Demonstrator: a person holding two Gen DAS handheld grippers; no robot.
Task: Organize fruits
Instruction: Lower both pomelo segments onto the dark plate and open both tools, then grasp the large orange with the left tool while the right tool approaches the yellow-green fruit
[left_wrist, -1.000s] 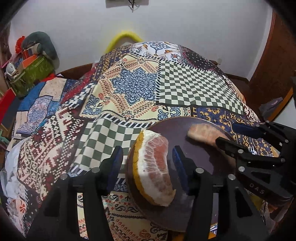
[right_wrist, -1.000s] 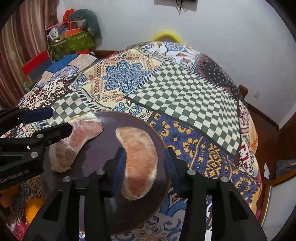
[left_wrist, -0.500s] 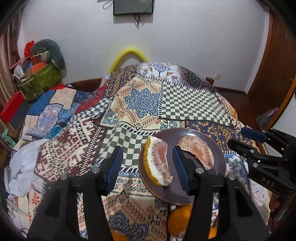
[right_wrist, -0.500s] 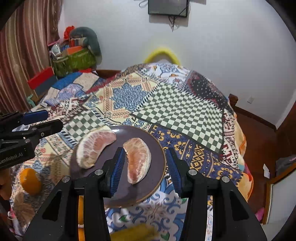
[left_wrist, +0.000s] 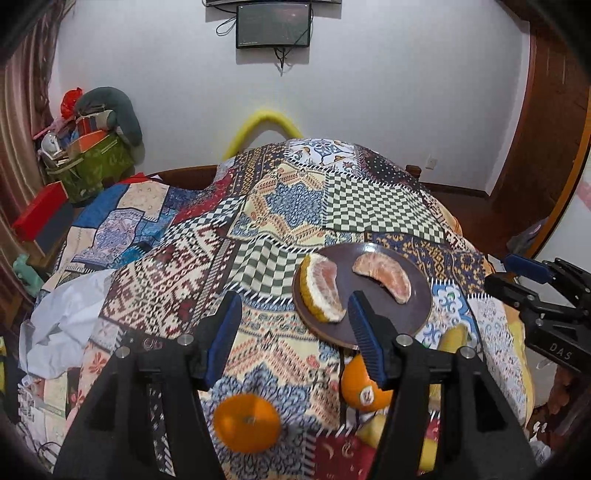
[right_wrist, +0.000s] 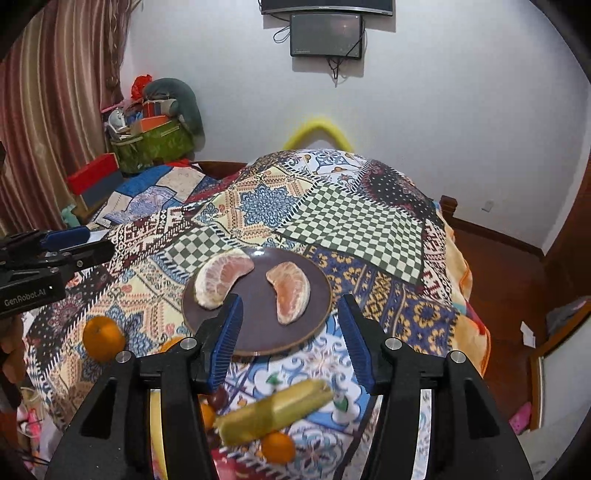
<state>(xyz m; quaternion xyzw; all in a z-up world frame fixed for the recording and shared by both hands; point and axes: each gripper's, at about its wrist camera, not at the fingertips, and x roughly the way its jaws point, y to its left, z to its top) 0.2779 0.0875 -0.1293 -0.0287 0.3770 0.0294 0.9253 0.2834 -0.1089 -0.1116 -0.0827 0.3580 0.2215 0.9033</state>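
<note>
So far two pomelo pieces are on the brown plate (right_wrist: 325, 295), mid-frame in both views: the wedge with rind (left_wrist: 322, 291) on its left side and the peeled segment (right_wrist: 291, 291) on its right. Both the left gripper (left_wrist: 295, 336) and right gripper (right_wrist: 290, 336) have just been opening and hold nothing. Still loose on the quilt-covered bed (left_wrist: 369, 206), lower frame: an orange (left_wrist: 246, 422), a stickered orange (left_wrist: 364, 389), a banana (right_wrist: 273, 411) and more.
</note>
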